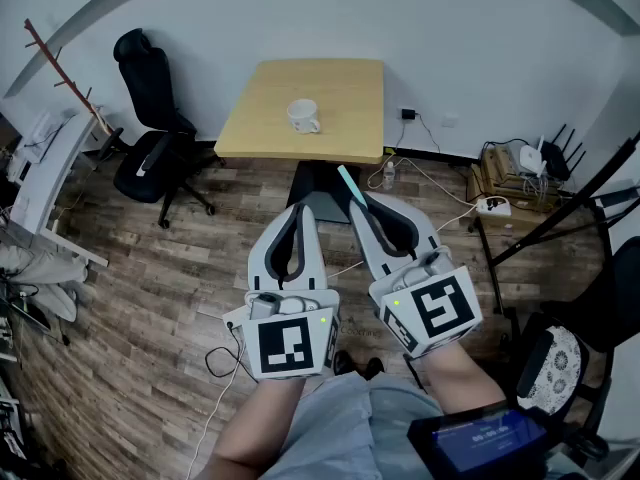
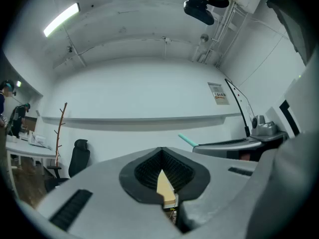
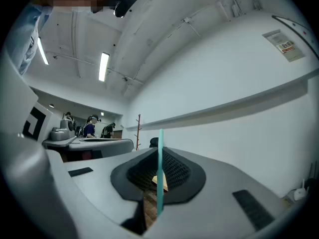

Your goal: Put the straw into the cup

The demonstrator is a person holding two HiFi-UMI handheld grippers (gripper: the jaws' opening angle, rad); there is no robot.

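Observation:
A white cup (image 1: 303, 116) stands on the light wooden table (image 1: 350, 118) ahead of me, well beyond both grippers. My right gripper (image 1: 362, 202) is shut on a teal straw (image 1: 350, 183), which sticks out past its tips toward the table. In the right gripper view the straw (image 3: 160, 163) stands upright between the closed jaws of the right gripper (image 3: 159, 185). My left gripper (image 1: 302, 210) is held beside it, shut with nothing in it. In the left gripper view the left gripper (image 2: 165, 176) shows only a sliver of table through its slit, and the straw's tip (image 2: 187, 139) pokes out at the right.
A black office chair (image 1: 150, 128) and a coat rack (image 1: 70, 78) stand left of the table. A bottle (image 1: 388, 175), cables and a crate with routers (image 1: 520, 168) sit on the floor at the right. A white desk (image 1: 45, 178) is at far left. People (image 3: 89, 126) stand far off.

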